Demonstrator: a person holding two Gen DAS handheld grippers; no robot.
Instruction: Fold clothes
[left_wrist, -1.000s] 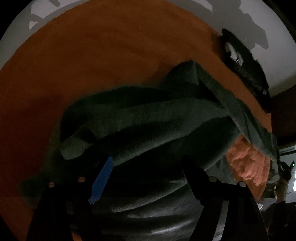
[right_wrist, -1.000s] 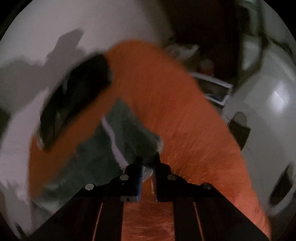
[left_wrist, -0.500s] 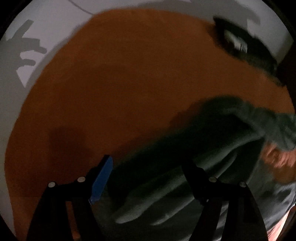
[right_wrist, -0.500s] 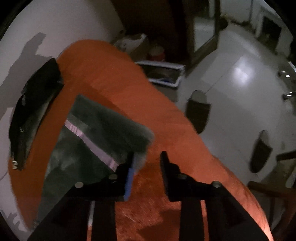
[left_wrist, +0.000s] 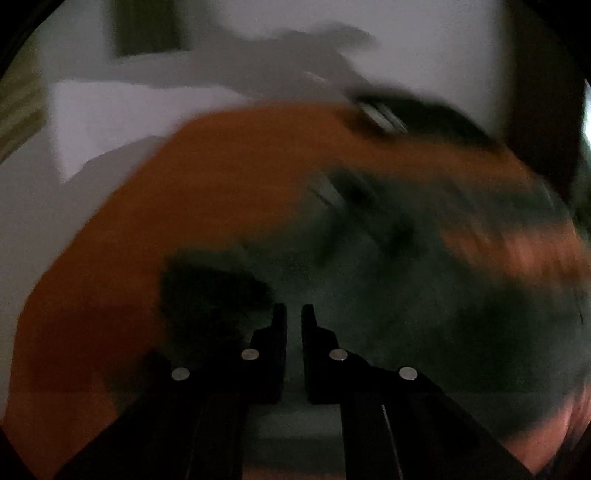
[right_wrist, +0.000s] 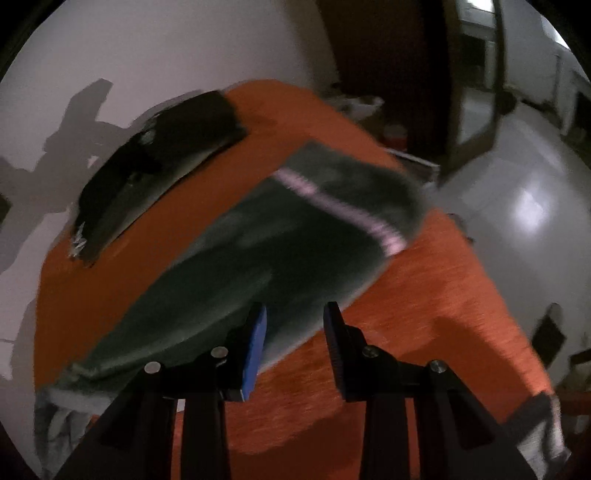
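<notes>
Left gripper (left_wrist: 294, 314) closing, jaws nearly together over blurred green garment (left_wrist: 424, 295); pinch unclear. Right gripper (right_wrist: 295, 314) spread, garment edge between jaws. Black garment (right_wrist: 155, 162) at ten o'clock on orange cover (right_wrist: 424, 314).

Dark green garment (right_wrist: 280, 236) on orange cover (right_wrist: 424, 317) — right gripper (right_wrist: 295, 317) parted above its edge

— Where can I pass my tongs?
— Bare orange cover (right_wrist: 424, 332) lies open right of the green garment (right_wrist: 295, 240).
— And further back?
— A dark folded garment (right_wrist: 166, 147) blocks the strip by the wall (right_wrist: 184, 44).
</notes>
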